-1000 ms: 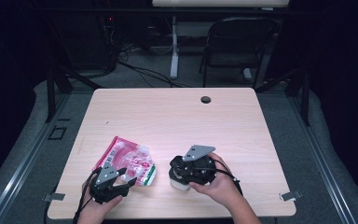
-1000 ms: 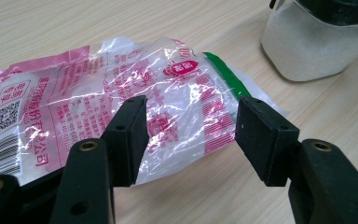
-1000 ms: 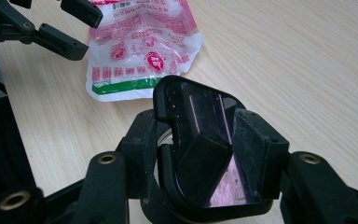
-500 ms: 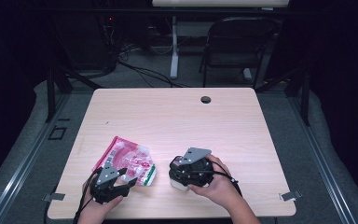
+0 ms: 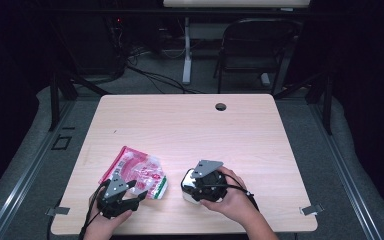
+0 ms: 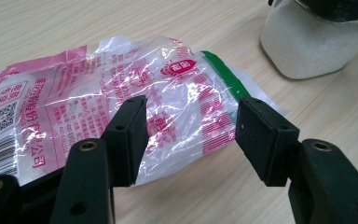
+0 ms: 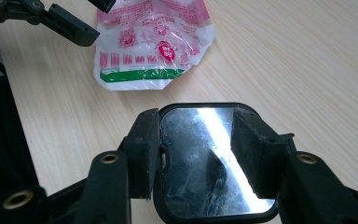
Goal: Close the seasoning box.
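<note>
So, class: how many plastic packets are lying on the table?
1. The pink-and-white plastic packet lies flat near the table's front left, just ahead of the left gripper, beside the white jar.

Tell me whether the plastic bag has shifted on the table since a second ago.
No. The plastic bag lies at the same distance from the table's left edge and cable hole.

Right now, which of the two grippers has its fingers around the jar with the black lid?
The right gripper: its fingers straddle the jar's black lid. The left gripper has open fingers at the pink plastic bag.
</note>
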Available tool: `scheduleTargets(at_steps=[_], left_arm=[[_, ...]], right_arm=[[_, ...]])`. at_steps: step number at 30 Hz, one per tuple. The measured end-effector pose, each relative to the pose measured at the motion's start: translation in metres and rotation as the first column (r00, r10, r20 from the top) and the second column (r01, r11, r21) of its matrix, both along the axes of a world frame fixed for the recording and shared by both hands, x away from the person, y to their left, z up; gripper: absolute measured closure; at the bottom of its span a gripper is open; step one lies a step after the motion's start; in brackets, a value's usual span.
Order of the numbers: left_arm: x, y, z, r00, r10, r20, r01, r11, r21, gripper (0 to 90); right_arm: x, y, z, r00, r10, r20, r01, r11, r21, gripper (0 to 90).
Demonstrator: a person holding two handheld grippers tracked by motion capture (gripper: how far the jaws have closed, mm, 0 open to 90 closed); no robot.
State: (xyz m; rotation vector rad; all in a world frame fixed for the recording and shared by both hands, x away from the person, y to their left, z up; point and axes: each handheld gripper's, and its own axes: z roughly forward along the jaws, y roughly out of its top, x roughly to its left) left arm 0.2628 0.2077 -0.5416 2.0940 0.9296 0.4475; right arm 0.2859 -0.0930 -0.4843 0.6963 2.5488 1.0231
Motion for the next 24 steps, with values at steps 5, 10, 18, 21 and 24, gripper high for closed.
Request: scheduleTargets(at_steps=[5, 10, 18, 21, 24], left_arm=[[-0.0001, -0.0003, -0.0002, 1.0, 0.002, -0.002, -0.002, 1.0, -0.003, 44.1], [0.0, 0.0, -0.0001, 1.0, 0.002, -0.001, -0.002, 1.0, -0.002, 44.1], [0.0004, 0.0005, -0.0008, 1.0, 0.007, 0.001, -0.007, 0.9999, -0.008, 44.1], [0.0007, 0.001, -0.0007, 1.0, 0.005, -0.004, -0.005, 1.0, -0.007, 44.1], [0.001, 0.0012, -0.001, 1.0, 0.007, -0.004, -0.007, 0.9999, -0.008, 44.1]], right_arm=[[0.0001, 0.0007, -0.0008, 1.0, 0.004, -0.002, -0.004, 1.0, -0.005, 52.3], [0.0005, -0.0004, -0.0006, 1.0, -0.007, -0.006, 0.007, 0.9999, 0.014, 52.3], [0.0007, -0.001, 0.0004, 0.9999, -0.008, -0.011, 0.008, 0.9998, 0.016, 52.2], [0.0013, -0.0015, 0.0006, 0.9999, -0.007, -0.013, 0.007, 0.9998, 0.018, 52.2], [0.0017, -0.0022, 0.0004, 0.9999, -0.009, -0.013, 0.009, 0.9997, 0.023, 52.1]])
